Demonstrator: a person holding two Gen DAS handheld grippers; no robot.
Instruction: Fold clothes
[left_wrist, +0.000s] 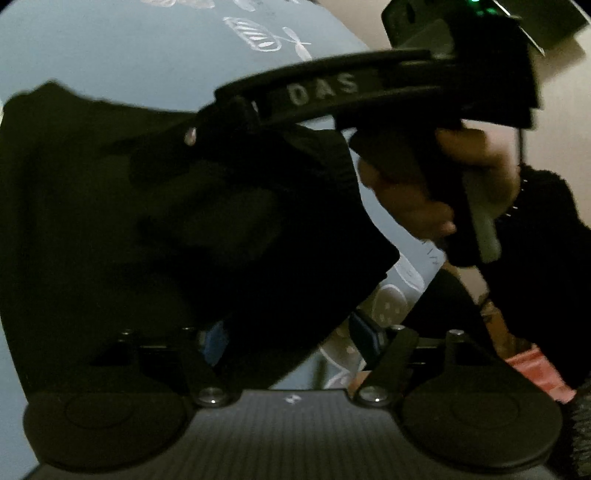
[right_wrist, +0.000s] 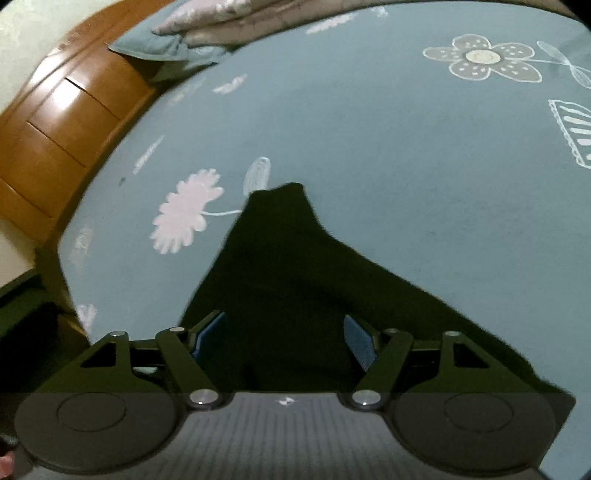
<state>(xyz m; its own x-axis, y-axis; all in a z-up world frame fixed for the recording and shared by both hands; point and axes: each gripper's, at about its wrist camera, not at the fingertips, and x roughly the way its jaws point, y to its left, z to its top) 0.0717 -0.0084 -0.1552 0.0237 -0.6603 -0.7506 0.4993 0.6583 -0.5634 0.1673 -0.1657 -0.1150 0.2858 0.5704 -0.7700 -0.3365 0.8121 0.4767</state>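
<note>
1. While the black garment (right_wrist: 295, 302) lies spread on the blue flowered bed sheet (right_wrist: 388, 166), it fills the lower middle of the right wrist view, with one narrow part reaching up toward the centre
2. The right hand-held gripper (right_wrist: 286, 341) stands with its jaws apart; its blue pads (right_wrist: 360, 343) sit on either side of the cloth and do not press it, so nothing is grasped
3. In the left wrist view the same dark garment (left_wrist: 166, 206) covers the left and middle of the frame
4. The left hand-held gripper (left_wrist: 291, 347) is also released, with dark cloth in front of its jaws but not clamped
5. At the upper right of that view a hand (left_wrist: 454, 184) holds the handle of the other tool above the cloth
6. I judge that both jaws are open because a fold is laid down, and a new edge must be taken next
</note>
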